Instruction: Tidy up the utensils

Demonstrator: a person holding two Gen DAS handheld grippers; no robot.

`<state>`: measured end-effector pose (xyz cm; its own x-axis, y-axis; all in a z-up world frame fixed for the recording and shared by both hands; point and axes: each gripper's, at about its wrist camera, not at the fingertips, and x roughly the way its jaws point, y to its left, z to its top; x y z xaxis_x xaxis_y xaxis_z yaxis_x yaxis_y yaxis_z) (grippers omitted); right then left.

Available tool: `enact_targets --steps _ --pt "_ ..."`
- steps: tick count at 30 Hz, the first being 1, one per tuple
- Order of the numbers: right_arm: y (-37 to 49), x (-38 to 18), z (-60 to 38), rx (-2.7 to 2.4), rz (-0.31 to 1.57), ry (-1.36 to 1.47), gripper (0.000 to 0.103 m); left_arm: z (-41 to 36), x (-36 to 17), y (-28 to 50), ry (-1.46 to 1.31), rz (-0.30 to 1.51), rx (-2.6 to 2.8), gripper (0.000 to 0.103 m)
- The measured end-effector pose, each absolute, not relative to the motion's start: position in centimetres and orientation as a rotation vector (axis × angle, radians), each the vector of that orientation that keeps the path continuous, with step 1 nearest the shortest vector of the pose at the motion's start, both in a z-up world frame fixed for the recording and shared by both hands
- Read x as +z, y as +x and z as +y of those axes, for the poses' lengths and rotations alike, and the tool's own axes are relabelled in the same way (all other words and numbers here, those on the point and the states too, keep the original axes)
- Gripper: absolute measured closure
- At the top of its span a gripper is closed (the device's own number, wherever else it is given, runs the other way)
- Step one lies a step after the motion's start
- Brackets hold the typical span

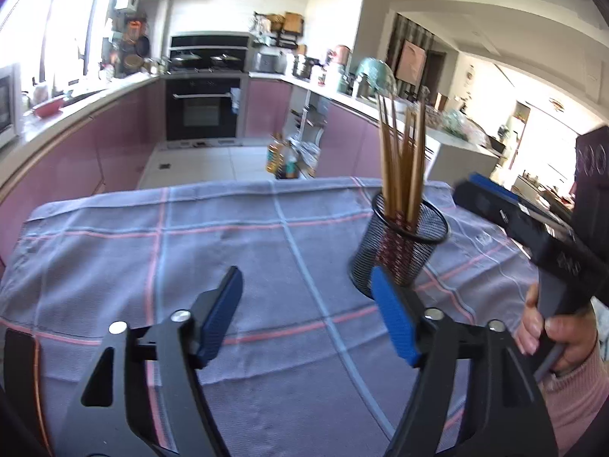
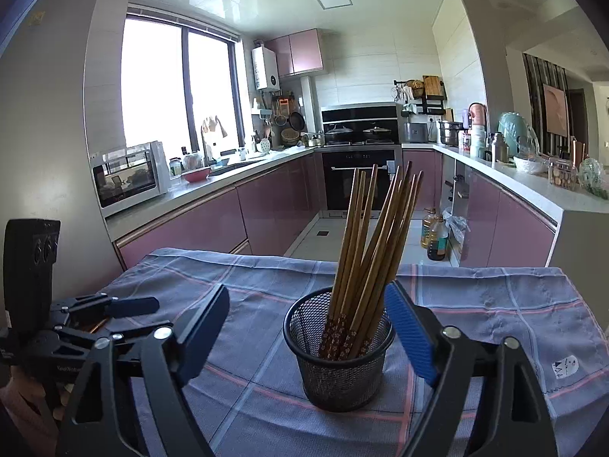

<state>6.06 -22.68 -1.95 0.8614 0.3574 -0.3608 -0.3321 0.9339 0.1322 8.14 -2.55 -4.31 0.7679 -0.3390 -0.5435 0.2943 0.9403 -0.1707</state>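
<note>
A black mesh cup [image 2: 337,361] stands upright on the checked cloth and holds several wooden chopsticks [image 2: 371,236], tips up. My right gripper [image 2: 308,323] is open and empty, with the cup between and just beyond its blue pads [image 2: 409,331]. In the left wrist view the same cup [image 1: 399,247] with the chopsticks [image 1: 403,152] stands to the right, just past the right pad. My left gripper [image 1: 306,297] is open and empty above the cloth. The right gripper's body [image 1: 533,228] shows at the right edge, held by a hand.
The table is covered by a grey-blue cloth [image 2: 495,323] with pink and white lines; its far edge drops to the kitchen floor. Oil bottles [image 2: 434,234] stand on the floor beyond. Pink cabinets and an oven [image 2: 357,175] lie further back.
</note>
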Motion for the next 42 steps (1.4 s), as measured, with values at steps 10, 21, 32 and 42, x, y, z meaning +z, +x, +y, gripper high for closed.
enact_targets --steps 10,21,32,42 --pt "4.3 -3.2 -21.5 0.288 0.348 0.014 0.007 -1.3 -2.6 5.7 -0.055 0.462 -0.21 0.006" --pt "1.9 -3.0 -21.7 0.235 0.296 0.022 0.007 -2.2 -1.6 2.9 -0.052 0.364 -0.15 0.006" --pt "-0.2 -2.1 -21.5 0.224 0.234 0.013 0.007 -2.7 -0.8 0.8 -0.03 0.317 -0.095 0.006" --pt "-1.1 -2.0 -21.3 0.219 0.209 0.018 0.007 -2.6 0.2 -1.2 -0.02 0.27 -0.061 0.006"
